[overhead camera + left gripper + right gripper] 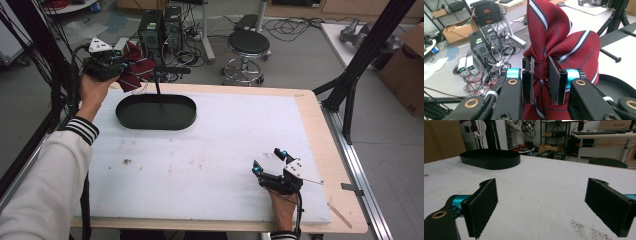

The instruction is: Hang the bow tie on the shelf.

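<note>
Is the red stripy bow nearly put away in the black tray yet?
Picked up already: the left gripper is clamped on the bow's middle band. In hand now: the bow hangs in the air at the table's far left corner, beside the black tray, not in it. Probably left: lowering it into the tray and letting go. The right gripper rests open on the white mat.

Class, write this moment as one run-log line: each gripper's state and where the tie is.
left gripper: shut on tie, held up beyond black tray | right gripper: open, low over table
</note>
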Demonstrator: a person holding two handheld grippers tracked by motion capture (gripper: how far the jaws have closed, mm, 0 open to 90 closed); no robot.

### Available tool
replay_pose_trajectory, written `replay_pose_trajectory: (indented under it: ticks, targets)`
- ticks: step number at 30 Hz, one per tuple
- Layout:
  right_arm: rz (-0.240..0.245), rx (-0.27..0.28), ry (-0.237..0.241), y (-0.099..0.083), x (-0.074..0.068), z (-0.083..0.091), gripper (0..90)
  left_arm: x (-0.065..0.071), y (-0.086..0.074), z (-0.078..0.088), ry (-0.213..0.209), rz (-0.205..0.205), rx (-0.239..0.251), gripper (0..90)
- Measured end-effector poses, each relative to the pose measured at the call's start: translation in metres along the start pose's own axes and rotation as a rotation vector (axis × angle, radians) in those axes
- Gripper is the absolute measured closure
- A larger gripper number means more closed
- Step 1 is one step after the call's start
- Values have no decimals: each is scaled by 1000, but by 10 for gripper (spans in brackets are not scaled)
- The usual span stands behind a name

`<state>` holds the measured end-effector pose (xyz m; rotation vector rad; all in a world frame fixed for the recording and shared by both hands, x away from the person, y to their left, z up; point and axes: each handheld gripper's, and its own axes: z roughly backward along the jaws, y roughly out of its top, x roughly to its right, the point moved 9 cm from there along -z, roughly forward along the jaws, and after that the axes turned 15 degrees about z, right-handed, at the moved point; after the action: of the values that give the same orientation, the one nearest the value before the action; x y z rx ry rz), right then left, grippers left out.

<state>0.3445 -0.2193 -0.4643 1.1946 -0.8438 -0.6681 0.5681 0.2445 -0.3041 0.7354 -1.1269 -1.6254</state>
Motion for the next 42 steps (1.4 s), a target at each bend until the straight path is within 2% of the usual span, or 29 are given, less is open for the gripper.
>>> replay_pose_trajectory:
  ticks: [6,10,16,20,28,36,42]
  targets:
    - [-3,-2,0,0,-1,0,103,0,-10,2,18,-7,-17,750]
    - [0,-2,-1,0,-1,0,103,-2,-18,5,32,5,-30,750]
    - [4,-2,-2,0,-1,0,103,4,-29,9,30,1,-40,750]
    - [10,1,-1,0,0,0,103,7,-35,10,46,-11,-59,750]
    - [13,4,-1,0,0,0,103,6,-51,5,79,-11,-85,750]
    - [12,1,-2,0,-1,0,103,4,-62,-2,89,-6,-101,746]
    - [13,2,-3,0,0,0,103,5,-65,-5,80,-3,-99,711]
